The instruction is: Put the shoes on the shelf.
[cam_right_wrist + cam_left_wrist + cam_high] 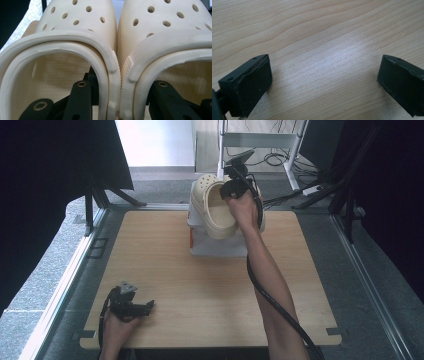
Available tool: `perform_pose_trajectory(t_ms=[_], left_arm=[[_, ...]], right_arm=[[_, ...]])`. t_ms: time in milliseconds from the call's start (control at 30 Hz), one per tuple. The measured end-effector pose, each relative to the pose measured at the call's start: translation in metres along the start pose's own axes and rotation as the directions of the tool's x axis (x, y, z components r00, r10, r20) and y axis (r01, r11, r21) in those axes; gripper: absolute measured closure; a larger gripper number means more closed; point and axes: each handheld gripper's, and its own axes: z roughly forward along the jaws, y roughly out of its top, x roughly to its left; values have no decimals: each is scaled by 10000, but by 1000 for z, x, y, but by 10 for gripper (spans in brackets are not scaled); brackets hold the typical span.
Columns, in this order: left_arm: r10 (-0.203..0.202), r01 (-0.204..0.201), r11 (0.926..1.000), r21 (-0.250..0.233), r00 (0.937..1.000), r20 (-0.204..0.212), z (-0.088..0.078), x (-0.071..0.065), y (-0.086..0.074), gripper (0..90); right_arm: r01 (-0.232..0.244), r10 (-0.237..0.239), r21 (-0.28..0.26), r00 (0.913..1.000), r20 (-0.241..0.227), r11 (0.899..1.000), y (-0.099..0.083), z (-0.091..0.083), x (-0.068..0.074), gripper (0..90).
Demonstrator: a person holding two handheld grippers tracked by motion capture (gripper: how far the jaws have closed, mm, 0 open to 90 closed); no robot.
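Two cream perforated clogs are held side by side in the air at the far middle of the table, above a white box. In the right gripper view the left clog and the right clog have their inner walls pressed together. My right gripper has one black jaw inside each clog and is shut on those two walls. In the high view the clogs hang from the right gripper. My left gripper rests at the near left of the table, open over bare wood.
The light wooden table lies between the two hands. A black cable runs along the right forearm. Beyond the far edge are a metal frame and floor cables. Dark curtains hang on both sides.
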Motion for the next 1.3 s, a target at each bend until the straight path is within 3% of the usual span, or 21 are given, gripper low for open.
perform_pose_trajectory(t_ms=[400,633,900,1033,1133,1167,1200,1300], left_arm=[[-5,5,10000,7,10000,14,0,0,0,0],[1,-1,10000,11,10000,13,0,0,0,0],[8,-8,10000,-29,10000,-12,1,0,0,0],[10,-10,10000,-27,10000,-16,1,0,0,0],[8,-8,10000,-28,10000,-16,1,0,0,0],[9,-9,10000,-28,10000,-16,1,0,0,0],[13,-13,10000,-23,10000,-16,1,0,0,0],[14,-14,10000,-24,10000,-18,1,0,0,0]], right_arm=[[-950,953,-117,9948,371,9954,25,36,-1,651],[-1195,1196,-49,9917,479,9928,35,59,-2,650],[-1410,1403,79,9884,586,9900,33,85,-8,645],[-1157,1159,-75,9923,433,9933,31,85,-8,611],[-1155,1161,-347,9931,174,9927,29,82,-11,541],[-1006,998,-418,9948,-198,9940,29,79,-12,453],[-1006,998,-418,9948,-198,9940,29,79,-12,453],[-87,71,-388,9991,-413,9992,27,74,-9,323]])
